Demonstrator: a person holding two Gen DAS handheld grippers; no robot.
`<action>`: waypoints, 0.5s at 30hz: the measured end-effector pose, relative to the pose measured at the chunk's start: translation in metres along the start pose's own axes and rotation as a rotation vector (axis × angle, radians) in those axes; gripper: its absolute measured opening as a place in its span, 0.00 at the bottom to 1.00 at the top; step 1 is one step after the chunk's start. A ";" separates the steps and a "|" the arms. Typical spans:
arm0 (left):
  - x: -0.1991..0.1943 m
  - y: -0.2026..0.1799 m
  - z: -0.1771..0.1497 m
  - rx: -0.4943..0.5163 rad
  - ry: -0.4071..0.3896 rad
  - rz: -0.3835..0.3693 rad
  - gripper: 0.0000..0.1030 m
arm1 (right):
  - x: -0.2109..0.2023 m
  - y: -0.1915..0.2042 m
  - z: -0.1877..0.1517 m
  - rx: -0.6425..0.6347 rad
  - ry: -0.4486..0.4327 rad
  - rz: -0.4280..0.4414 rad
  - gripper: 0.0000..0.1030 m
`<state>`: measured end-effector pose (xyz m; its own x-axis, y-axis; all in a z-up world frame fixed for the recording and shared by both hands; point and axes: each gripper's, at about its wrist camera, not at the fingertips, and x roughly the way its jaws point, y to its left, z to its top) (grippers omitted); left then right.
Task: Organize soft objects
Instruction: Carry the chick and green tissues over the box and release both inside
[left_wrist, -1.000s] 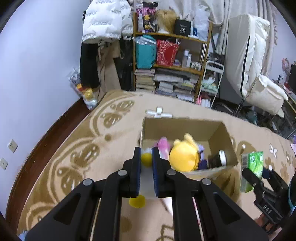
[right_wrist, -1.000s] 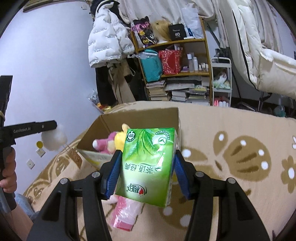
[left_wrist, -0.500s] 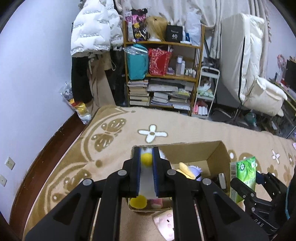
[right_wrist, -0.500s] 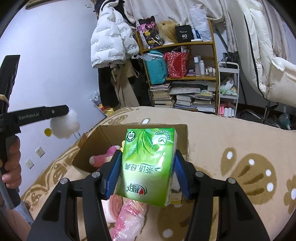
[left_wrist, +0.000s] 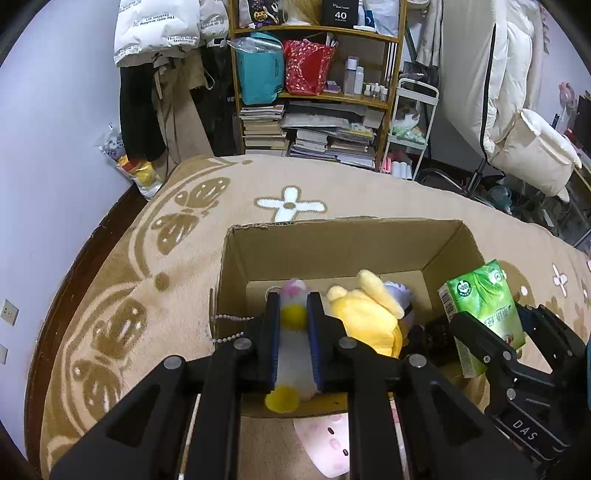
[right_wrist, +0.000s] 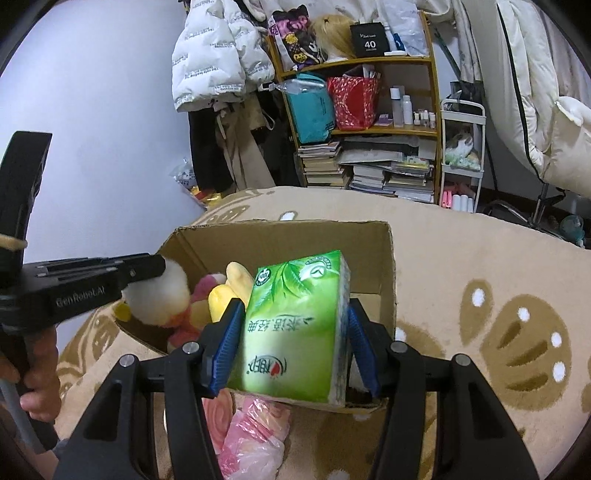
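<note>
My left gripper (left_wrist: 293, 306) is shut on a small white plush toy (left_wrist: 295, 354) with yellow parts and holds it over the near left part of an open cardboard box (left_wrist: 343, 240). The toy also shows in the right wrist view (right_wrist: 159, 295). My right gripper (right_wrist: 295, 314) is shut on a green tissue pack (right_wrist: 295, 325) above the box's (right_wrist: 388, 266) near right edge. The pack also shows in the left wrist view (left_wrist: 484, 314). Inside the box lie a yellow plush (left_wrist: 365, 314) and a pink plush (right_wrist: 201, 295).
A pink plastic bag (right_wrist: 251, 439) and a pink item (left_wrist: 328, 443) lie on the beige patterned carpet (left_wrist: 147, 258) in front of the box. A cluttered bookshelf (left_wrist: 314, 92), hanging coats (left_wrist: 159, 55) and a white chair (left_wrist: 517, 110) stand at the back.
Both grippers have moved forward and down toward the box. The white plush now hangs over the box's inside, and the tissue pack is over its near right edge.
</note>
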<state>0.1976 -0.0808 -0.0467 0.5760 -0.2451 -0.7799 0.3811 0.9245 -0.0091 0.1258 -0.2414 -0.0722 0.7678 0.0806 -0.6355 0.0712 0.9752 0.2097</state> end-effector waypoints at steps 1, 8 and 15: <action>0.001 0.000 -0.001 0.000 0.002 0.002 0.14 | 0.001 0.000 0.000 0.000 0.004 0.001 0.57; 0.010 0.008 -0.003 -0.036 0.041 0.006 0.33 | 0.005 -0.003 0.000 0.012 0.020 -0.004 0.59; 0.010 0.009 -0.006 -0.027 0.059 0.017 0.57 | -0.006 -0.004 -0.005 0.023 0.011 -0.009 0.84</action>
<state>0.2028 -0.0733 -0.0583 0.5383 -0.2119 -0.8157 0.3517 0.9361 -0.0111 0.1177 -0.2454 -0.0725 0.7600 0.0740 -0.6457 0.0929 0.9709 0.2207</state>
